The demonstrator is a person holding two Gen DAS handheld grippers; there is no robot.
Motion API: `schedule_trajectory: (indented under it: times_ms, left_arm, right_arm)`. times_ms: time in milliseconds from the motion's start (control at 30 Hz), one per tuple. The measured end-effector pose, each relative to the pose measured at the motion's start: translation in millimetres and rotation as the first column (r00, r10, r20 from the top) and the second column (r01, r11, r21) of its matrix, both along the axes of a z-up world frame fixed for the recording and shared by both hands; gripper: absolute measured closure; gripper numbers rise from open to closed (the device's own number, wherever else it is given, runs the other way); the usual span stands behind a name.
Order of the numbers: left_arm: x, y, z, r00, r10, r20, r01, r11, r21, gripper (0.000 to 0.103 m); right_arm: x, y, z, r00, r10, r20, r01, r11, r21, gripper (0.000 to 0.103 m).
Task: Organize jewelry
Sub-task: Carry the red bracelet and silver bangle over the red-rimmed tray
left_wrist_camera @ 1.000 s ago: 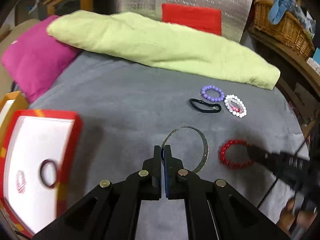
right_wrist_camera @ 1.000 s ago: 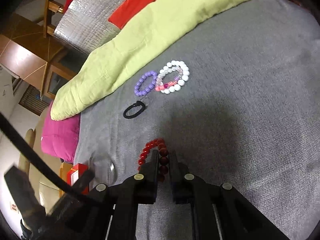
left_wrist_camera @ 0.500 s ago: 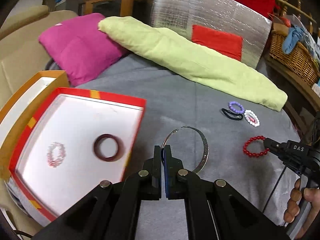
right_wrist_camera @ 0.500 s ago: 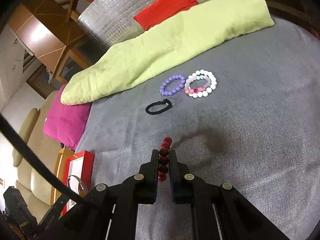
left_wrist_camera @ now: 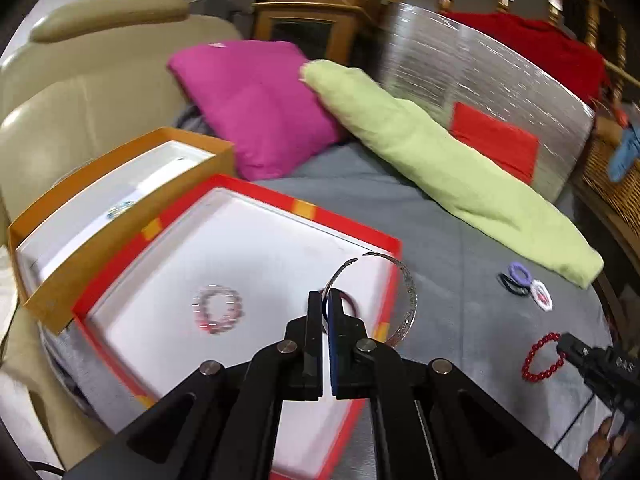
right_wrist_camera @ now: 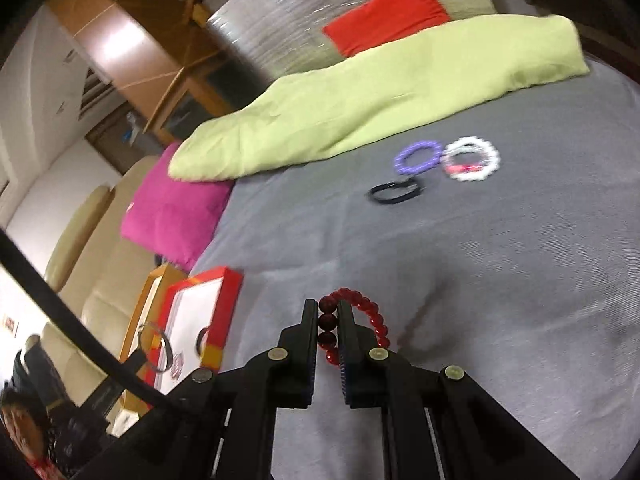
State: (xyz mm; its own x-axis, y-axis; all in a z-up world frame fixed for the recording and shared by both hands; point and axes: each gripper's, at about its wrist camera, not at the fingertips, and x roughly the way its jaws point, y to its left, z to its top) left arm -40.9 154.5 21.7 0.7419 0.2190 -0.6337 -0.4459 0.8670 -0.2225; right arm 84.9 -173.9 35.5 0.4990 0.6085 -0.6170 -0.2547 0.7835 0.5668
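Observation:
My left gripper [left_wrist_camera: 327, 300] is shut on a thin silver bangle [left_wrist_camera: 408, 300], which hangs over the right edge of the red box [left_wrist_camera: 288, 204] with a white inside. Inside the box lie a pink beaded bracelet [left_wrist_camera: 218, 314] and a dark ring partly hidden behind my fingers. My right gripper [right_wrist_camera: 328, 320] is shut on a red beaded bracelet [right_wrist_camera: 370, 312], held above the grey cover; the left wrist view shows that red beaded bracelet [left_wrist_camera: 540, 362] at the far right. On the cover lie a purple bracelet [right_wrist_camera: 418, 158], a white bracelet [right_wrist_camera: 472, 160] and a black hair tie [right_wrist_camera: 396, 192].
An orange box [left_wrist_camera: 120, 184] stands behind the red one, against a beige sofa [left_wrist_camera: 72, 96]. A magenta cushion [left_wrist_camera: 256, 104] and a lime-green pillow [left_wrist_camera: 440, 160] lie at the back. A wicker basket [left_wrist_camera: 616, 184] is at the right. A person's fingers [left_wrist_camera: 604, 440] show at the lower right.
My left gripper swung left with the bangle, from over the grey cover to the red box's edge. My right gripper lifted the red bracelet off the cover and turned toward the box.

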Motion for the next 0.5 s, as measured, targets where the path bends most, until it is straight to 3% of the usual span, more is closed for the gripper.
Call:
schedule_trajectory:
  times_ms: [233, 500]
  left_arm:
    - [-13.4, 23.9, -9.1, 0.997, 0.077, -0.004, -0.077, 0.997, -0.013, 0.1]
    - [-19.7, 47.6, -19.4, 0.986, 0.162, -0.022, -0.163, 0.986, -0.038, 0.1]
  right_arm:
    - [-17.3, 69.2, 21.2, 0.987, 0.157, 0.039, -0.157, 0.988, -0.004, 0.093]
    - [-30.9, 144.5, 44.5, 0.948, 0.31, 0.078, -0.308, 0.951, -0.036, 0.093]
